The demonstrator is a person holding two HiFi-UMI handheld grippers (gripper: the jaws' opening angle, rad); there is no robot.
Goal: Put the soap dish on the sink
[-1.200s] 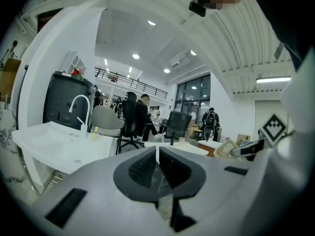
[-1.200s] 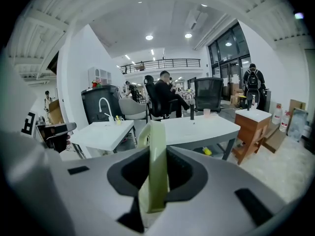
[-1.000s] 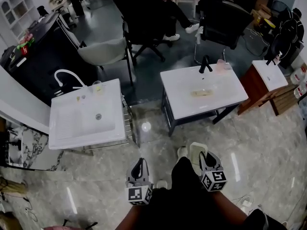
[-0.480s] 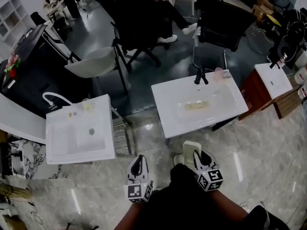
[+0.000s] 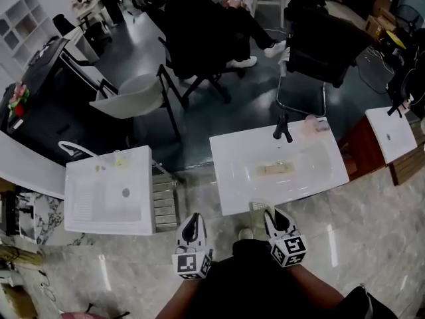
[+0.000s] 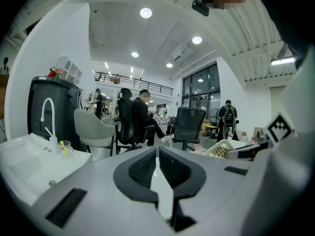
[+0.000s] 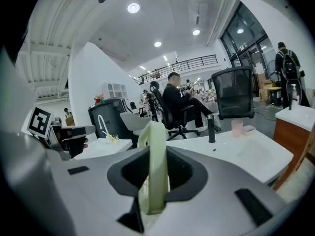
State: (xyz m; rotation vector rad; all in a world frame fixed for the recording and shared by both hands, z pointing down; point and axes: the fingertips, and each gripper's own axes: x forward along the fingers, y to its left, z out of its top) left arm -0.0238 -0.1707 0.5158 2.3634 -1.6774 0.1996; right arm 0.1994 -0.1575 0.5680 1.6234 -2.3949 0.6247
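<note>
The person holds both grippers low in front of the body, side by side and apart, with dark-sleeved forearms reaching forward. Both point ahead and a little downward, their marker cubes turned up toward the head camera.

The right gripper has its fingers closed on a pale green plastic soap dish. The dish stands on edge, upright between the two black pads, with its rounded rim rising above them. In the head view, the soap dish shows at the tips of the right gripper, right at the near edge of the white rectangular sink. It is off the sink, carried in the air. In the right gripper view, the sink lies ahead and to the right of the dish.

The left gripper carries nothing. In the left gripper view, the left gripper has its ribbed black fingers drawn together, with only a thin slit between them.

On the far rim of the sink stand a black tap and a pale pink cup. A tan oblong thing lies in the basin. To the left, well apart, stands a second white sink with a curved white tap.
</note>
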